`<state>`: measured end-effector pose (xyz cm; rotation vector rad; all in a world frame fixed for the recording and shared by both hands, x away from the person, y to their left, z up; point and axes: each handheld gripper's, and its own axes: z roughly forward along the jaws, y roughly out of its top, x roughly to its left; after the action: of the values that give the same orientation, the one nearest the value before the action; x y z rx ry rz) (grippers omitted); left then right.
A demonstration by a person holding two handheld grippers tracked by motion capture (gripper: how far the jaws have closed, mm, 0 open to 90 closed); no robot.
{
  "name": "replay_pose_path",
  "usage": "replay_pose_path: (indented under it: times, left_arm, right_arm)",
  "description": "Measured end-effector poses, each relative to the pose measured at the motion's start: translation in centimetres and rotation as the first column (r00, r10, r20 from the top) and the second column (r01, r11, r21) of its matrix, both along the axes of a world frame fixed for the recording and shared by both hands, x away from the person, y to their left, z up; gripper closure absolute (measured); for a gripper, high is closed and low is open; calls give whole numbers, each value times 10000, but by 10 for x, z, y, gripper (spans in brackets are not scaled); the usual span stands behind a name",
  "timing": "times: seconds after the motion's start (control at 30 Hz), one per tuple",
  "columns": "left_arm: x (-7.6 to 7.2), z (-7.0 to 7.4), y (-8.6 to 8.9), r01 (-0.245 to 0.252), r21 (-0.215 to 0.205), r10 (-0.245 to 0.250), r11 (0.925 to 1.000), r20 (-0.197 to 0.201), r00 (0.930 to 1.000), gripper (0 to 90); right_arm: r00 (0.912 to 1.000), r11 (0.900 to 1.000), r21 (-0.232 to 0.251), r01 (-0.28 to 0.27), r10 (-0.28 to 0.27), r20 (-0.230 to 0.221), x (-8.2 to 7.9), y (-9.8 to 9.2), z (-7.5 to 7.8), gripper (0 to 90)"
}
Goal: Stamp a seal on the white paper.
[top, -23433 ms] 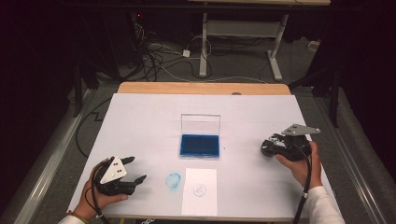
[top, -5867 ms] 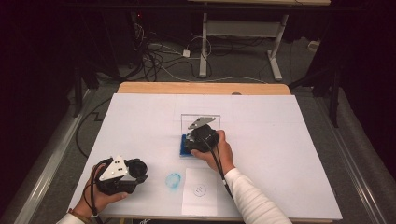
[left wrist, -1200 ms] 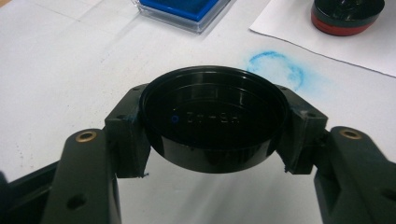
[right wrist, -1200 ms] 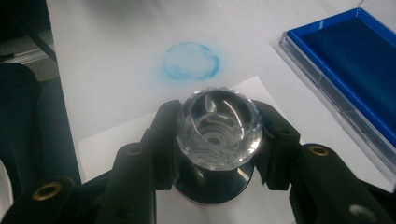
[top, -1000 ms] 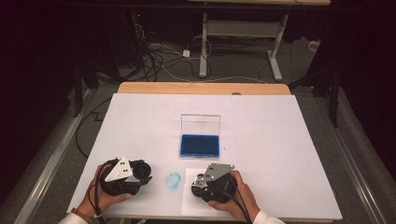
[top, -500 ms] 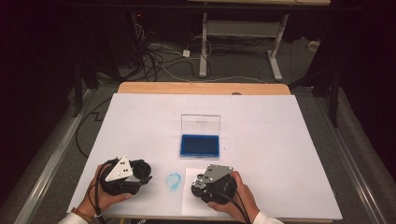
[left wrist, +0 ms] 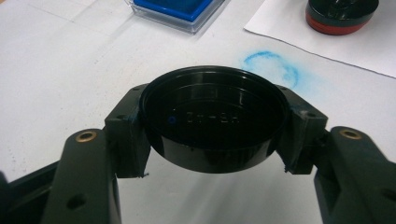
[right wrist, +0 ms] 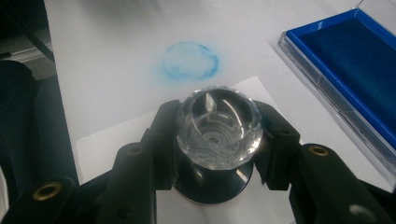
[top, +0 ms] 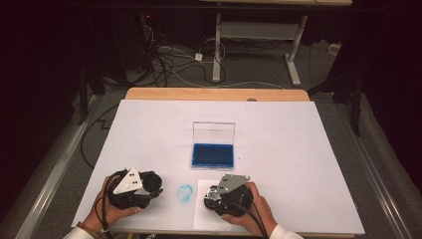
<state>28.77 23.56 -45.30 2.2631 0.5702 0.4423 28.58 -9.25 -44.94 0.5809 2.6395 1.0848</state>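
Stamp point(right wrist: 219, 128): lower centre of the right gripper view, clamped by its clear knob in the right gripper point(top: 224, 195), pressed upright on the paper sheet point(right wrist: 116, 137), likely printing.
Cap point(left wrist: 214, 119): left gripper point(top: 141, 189) grips it aside, freeing the stamp.
Ink pad point(top: 213, 155): open, mid-frame.

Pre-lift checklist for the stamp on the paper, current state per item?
1. Right hand-held gripper shut on the stamp by its clear knob: ok.
2. Stamp over the paper sheet, not the bare table: ok.
3. Left hand-held gripper shut on the black cap, clear of the sheet: ok.
4. Ink pad lid open, blue pad exposed: ok.
5. Stamp face flat on the paper: cannot tell, base hidden.
6. Table clean: not ok, blue smudge beside the sheet.
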Motion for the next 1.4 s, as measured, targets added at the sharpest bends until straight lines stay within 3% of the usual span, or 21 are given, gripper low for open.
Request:
replay_pose_path:
  times: [0.37,0.67,1.07,1.4]
  left_arm:
    - [0,0,-1,32,-33,-32,10000,-26,10000,362]
    - [0,0,-1,51,-18,-51,10000,-29,10000,362]
    - [0,0,0,73,6,-73,10000,13,10000,362]
    - [0,0,-2,123,58,-123,9999,15,9999,362]
  right_arm:
    - [9999,10000,-67,-23,24,169,-2,1,0,570]
    - [9998,9998,135,-112,114,-178,2,-2,-1,570]
    - [9997,9998,150,-129,132,-198,3,-3,3,569]
    - [9998,9941,1082,81,-102,193,4,-15,26,569]
